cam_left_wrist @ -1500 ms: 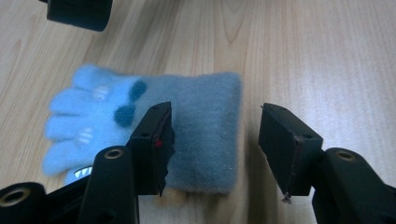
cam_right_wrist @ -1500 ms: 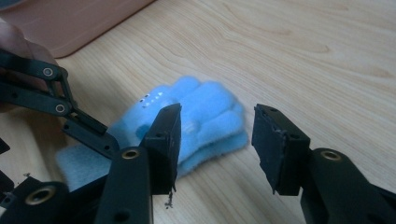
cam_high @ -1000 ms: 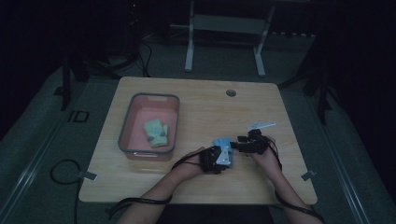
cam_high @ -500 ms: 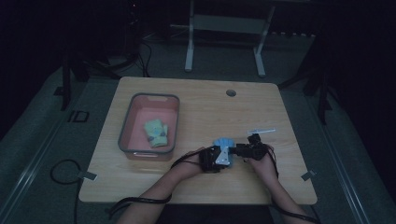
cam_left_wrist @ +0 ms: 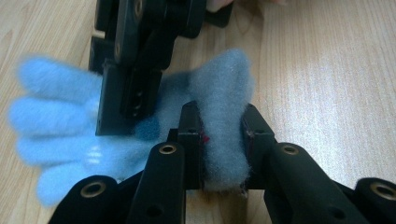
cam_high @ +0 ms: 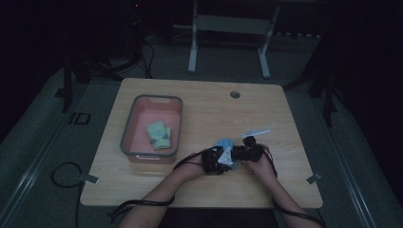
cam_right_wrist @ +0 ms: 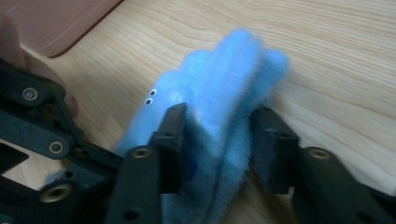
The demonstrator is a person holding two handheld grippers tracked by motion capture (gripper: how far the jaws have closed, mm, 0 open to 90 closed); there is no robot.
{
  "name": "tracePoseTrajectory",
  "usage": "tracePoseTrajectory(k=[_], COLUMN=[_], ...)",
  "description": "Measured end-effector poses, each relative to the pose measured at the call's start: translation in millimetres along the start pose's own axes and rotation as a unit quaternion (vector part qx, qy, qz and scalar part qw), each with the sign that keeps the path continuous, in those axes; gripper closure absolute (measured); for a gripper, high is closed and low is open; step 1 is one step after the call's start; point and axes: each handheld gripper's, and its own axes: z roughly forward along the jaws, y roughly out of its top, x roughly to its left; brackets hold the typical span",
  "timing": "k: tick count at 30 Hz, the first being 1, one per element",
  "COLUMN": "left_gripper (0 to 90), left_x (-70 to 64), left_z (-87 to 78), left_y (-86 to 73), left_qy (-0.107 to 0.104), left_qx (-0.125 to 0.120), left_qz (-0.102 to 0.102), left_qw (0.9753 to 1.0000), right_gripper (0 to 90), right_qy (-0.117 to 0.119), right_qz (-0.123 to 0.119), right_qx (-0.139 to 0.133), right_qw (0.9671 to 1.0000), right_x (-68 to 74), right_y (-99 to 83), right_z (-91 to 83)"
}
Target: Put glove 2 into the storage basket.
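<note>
The fuzzy glove [cam_left_wrist: 219, 93] is light blue, with two small white dots with dark centres on one finger. The left gripper [cam_left_wrist: 223, 140] and right gripper [cam_right_wrist: 217, 135] are black, with brass-coloured rivets. The table [cam_high: 209, 102] is light wood grain. Left of the glove, the bin [cam_high: 142, 118] is pinkish-red with a grey rim; the cloth [cam_high: 158, 135] inside it is pale green.

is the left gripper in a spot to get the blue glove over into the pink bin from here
Probably yes. The left gripper is shut on the blue glove, and bare table lies between it and the pink bin. The right gripper also clamps the glove, so it likely must let go or travel along.
</note>
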Motion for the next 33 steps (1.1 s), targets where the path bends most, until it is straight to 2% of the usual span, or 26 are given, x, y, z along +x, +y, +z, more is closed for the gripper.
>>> tracePoseTrajectory(k=[6, 10, 13, 14, 18, 21, 25, 29, 33], left_gripper=[74.8, 74.8, 74.9, 74.9, 75.0, 74.9, 75.1, 75.2, 75.2], left_x=[0.3, 0.9, 1.6, 1.6, 1.5, 0.6, 4.4, 5.3, 7.7], left_z=[-1.0, -2.5, -3.6, -3.8, -4.9, -7.4, -13.2, -19.4, -27.7], left_y=[-1.1, -3.4, -4.9, -5.1, -6.5, -6.8, -9.1, -4.6, 1.6], left_qy=[0.001, 0.001, 0.001, 0.001, 0.005, 0.008, 0.003, 0.003, 0.005], left_qx=[0.000, -0.002, -0.002, -0.003, -0.005, -0.006, -0.012, -0.011, -0.015], left_qz=[-0.003, -0.011, -0.014, -0.015, -0.021, -0.024, -0.035, -0.031, -0.028], left_qw=[1.0000, 0.9999, 0.9999, 0.9999, 0.9998, 0.9996, 0.9993, 0.9995, 0.9995], right_gripper=[66.2, 65.8, 65.6, 65.4, 73.9, 75.2, 75.3, 75.4, 75.4], right_qy=[0.018, 0.033, 0.031, 0.028, 0.023, 0.021, 0.031, 0.032, 0.034], right_qz=[-0.017, -0.006, -0.005, -0.012, -0.025, -0.023, -0.011, -0.022, -0.019], right_qx=[0.008, 0.007, 0.009, 0.014, 0.018, 0.010, -0.004, -0.006, -0.020], right_qw=[0.9997, 0.9994, 0.9995, 0.9994, 0.9992, 0.9995, 0.9995, 0.9992, 0.9990], right_x=[8.1, 5.7, 5.0, 5.5, 8.9, 9.5, 8.1, 12.3, 13.5], right_y=[2.7, 5.8, 10.4, 12.3, 15.0, 14.4, 17.6, 21.1, 24.4], right_z=[8.3, 12.0, 15.2, 16.0, 18.3, 15.4, 8.0, 3.0, -4.8])
